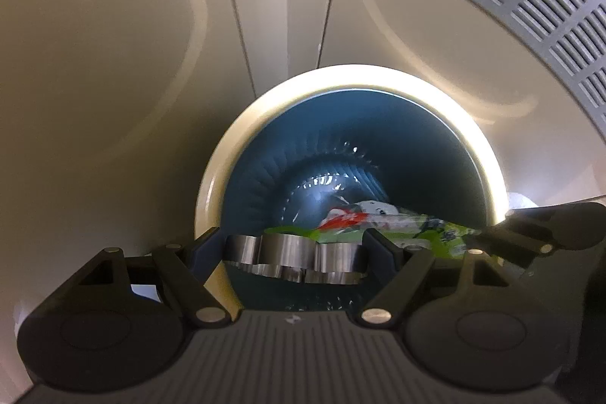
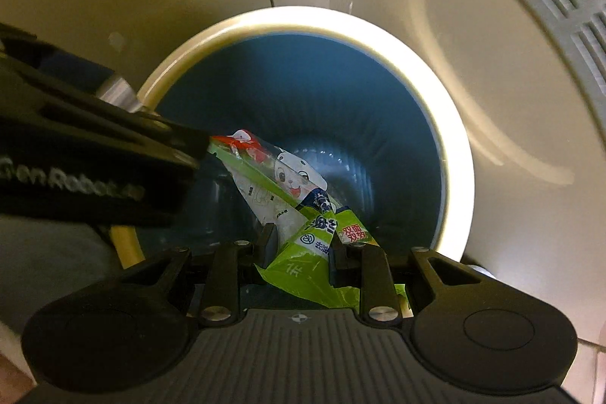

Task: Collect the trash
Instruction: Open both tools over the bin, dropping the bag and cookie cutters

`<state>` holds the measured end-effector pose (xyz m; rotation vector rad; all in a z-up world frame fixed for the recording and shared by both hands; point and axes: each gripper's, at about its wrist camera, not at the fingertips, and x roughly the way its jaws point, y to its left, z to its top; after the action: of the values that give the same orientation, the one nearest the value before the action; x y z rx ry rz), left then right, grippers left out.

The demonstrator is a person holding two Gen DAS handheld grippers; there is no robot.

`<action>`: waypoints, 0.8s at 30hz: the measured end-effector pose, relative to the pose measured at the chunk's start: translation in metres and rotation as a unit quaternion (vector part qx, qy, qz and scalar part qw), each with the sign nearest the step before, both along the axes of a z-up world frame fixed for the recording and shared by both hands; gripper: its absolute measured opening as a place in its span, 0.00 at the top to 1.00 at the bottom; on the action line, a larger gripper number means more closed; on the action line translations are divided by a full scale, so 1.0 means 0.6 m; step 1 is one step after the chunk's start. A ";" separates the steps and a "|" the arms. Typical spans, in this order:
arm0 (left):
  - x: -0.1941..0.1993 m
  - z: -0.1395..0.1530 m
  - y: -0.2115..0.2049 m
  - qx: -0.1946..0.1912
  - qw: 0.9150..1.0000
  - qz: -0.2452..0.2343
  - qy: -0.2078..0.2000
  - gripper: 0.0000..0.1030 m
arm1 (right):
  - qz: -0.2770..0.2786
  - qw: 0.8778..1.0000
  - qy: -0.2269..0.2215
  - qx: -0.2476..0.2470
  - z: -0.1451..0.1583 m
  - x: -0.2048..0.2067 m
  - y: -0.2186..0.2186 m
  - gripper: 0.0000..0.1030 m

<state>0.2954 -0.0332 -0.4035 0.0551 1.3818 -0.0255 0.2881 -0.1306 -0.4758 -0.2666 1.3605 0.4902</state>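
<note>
The likeliest slip is the green wrapper (image 2: 303, 211) catching instead of falling: its crumpled near end is pinched in the right gripper (image 2: 301, 245), whose fingers are drawn in narrow on the plastic, and the light film could cling to a pad when they part, or drape over the near rim. The second risk is a collision, since the left gripper (image 1: 293, 252) crowds in from the left of the same opening and, in the right wrist view, its black body touches or overlaps the wrapper's far red tip (which of the two I cannot tell). The left gripper holds a shiny metal lobed piece (image 1: 291, 252) between moderately spread fingers; dropped carelessly, it could strike the rim and bounce out. The wrapper hangs over the mouth of the white bin (image 2: 460, 184) with its blue liner (image 2: 303, 93), stretching from the right gripper towards the far left, above the bin's bottom.
</note>
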 end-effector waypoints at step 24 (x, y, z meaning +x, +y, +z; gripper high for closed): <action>0.027 -0.092 -0.020 0.000 0.998 0.008 0.061 0.19 | -0.035 0.999 0.021 0.009 -0.056 0.023 -0.012 0.72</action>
<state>0.3118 -0.0451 -0.4585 0.0425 1.5048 -0.0160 0.3021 -0.1377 -0.5092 -0.1943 1.4014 0.4516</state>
